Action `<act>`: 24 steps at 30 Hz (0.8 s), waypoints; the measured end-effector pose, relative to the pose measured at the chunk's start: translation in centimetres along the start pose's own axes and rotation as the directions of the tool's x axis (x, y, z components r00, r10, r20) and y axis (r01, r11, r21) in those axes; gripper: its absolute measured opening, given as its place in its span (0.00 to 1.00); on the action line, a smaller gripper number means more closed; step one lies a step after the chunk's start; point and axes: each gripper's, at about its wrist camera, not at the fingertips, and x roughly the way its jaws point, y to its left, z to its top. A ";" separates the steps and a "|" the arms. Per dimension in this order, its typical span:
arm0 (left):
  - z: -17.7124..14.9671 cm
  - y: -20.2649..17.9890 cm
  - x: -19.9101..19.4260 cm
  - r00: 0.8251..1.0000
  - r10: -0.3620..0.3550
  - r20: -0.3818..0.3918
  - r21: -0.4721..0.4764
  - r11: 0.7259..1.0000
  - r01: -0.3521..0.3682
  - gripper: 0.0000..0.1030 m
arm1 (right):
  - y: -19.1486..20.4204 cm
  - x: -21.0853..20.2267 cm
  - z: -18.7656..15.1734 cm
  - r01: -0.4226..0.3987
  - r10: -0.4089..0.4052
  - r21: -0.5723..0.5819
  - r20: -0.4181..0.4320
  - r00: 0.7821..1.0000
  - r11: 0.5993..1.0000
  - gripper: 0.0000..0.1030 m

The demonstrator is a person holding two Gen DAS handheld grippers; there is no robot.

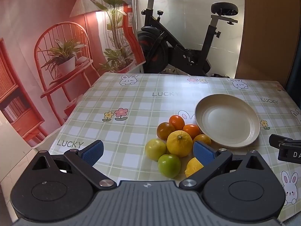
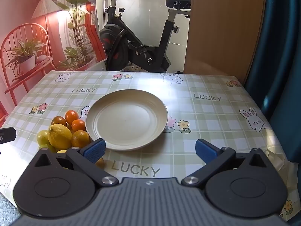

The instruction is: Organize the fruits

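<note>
**Both sets of fingers spread wide above the fruit pile and the bare plate**

The fingers of the left gripper (image 1: 148, 153) are released, spread as wide as they go, with nothing pinched between the blue pads (image 1: 93, 151). They hang over the near part of the bench (image 1: 122, 94), tilted down toward the fruit. The fingers of the right gripper (image 2: 150, 150) are likewise spread and grip nothing; between them shows only the checked cloth with the word LUCKY.

Nearest the left gripper lies a green apple (image 1: 169, 165), with a lemon (image 1: 193, 166) just beside it, partly hidden behind the right-hand pad. Behind these sit a yellow-green fruit (image 1: 155, 149) and a large lemon (image 1: 179, 143), its stem end up, touching each other. Farther back are four oranges: one darker and greenish (image 1: 165, 130), one at the back (image 1: 176, 121), one against the rim of the plate (image 1: 191, 130), and one partly behind the pad (image 1: 203, 139). All the fruit is bunched in one tight cluster on the cloth, to the left of the plate.

The cream plate (image 1: 227, 120) stands flat on the bench, its rim just beside the nearest oranges, with no fruit on it. In the right wrist view the plate (image 2: 126, 119) lies straight ahead of the spread fingers, and the fruit cluster sits to its left.

Beyond the far edge of the bench stands a black exercise bike (image 1: 180, 41), with a printed backdrop (image 1: 65, 47) of a red chair and potted plants to its left and a wooden panel (image 1: 267, 28) to its right.
</note>
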 end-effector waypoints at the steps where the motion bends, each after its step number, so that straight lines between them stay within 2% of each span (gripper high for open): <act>1: 0.0 -0.1 -0.1 1.000 -0.004 0.001 -0.002 1.000 0.004 0.99 | 0.0 0.1 0.0 -0.004 0.004 0.004 -0.012 1.000 1.000 1.00; 2: 0.4 0.9 0.1 0.999 -0.030 -0.013 -0.030 0.999 0.029 0.99 | 0.0 0.1 0.1 -0.004 0.004 0.004 -0.012 1.000 1.000 1.00; 4: 0.5 0.5 0.3 1.000 -0.010 -0.006 -0.014 1.000 0.010 0.99 | 0.0 0.1 0.1 -0.003 0.003 0.004 -0.008 1.000 1.000 1.00; 24: 0.1 0.1 -0.4 1.000 0.009 0.029 -0.002 1.000 -0.009 0.99 | 0.0 0.1 0.0 0.002 -0.002 0.004 -0.011 1.000 1.000 1.00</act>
